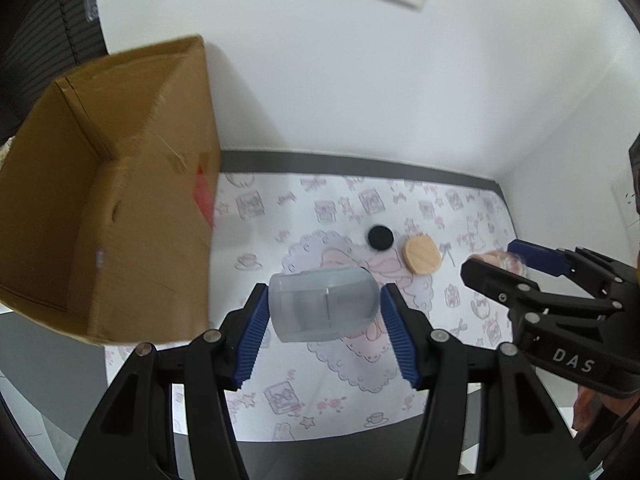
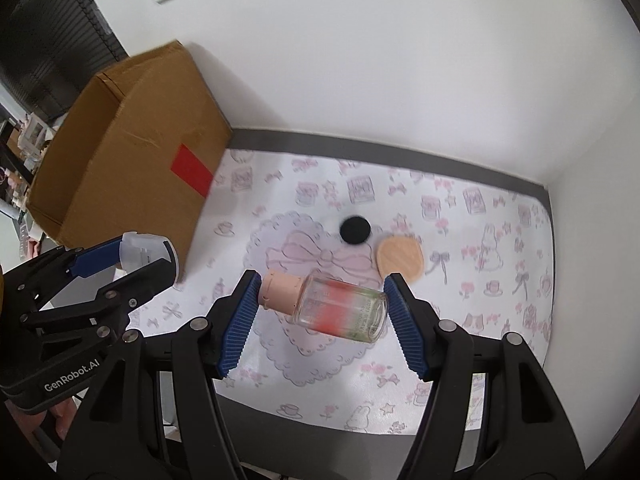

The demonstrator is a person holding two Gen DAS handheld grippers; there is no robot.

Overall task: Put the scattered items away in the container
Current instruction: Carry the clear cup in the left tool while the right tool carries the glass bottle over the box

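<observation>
Left wrist view, item list. Left gripper (image 1: 323, 312): blue ribbed pads clamped on a translucent grey plastic container (image 1: 323, 307), held sideways above the bench (image 1: 460, 204); faint print on its side, unreadable. Cardboard box (image 1: 108, 196): open, brown, up and to the left of this gripper, with a red label (image 1: 202, 196) on the side facing it, blurred and unreadable. Black round disc (image 1: 380, 237) and tan wooden round lid (image 1: 422, 257): lying on the patterned bench cover ahead of the gripper and a little to its right, just beside each other. Right gripper (image 1: 496, 256): seen at the right edge, body marked "DAS".

Right wrist view, item list. Right gripper (image 2: 322, 304): pads closed end to end on a clear glass bottle (image 2: 340, 306) with a peach cap (image 2: 280, 292), carried lying sideways, cap toward the left pad; red and green label, blurred, text unreadable. Disc (image 2: 355, 230) and lid (image 2: 399, 258): on the bench beyond this gripper. Box (image 2: 128, 152): far ahead to the left, red label (image 2: 191, 173) plain. Left gripper (image 2: 144, 258): at the left edge, holding the container (image 2: 148, 252), body marked "GenRobot.AI".
</observation>
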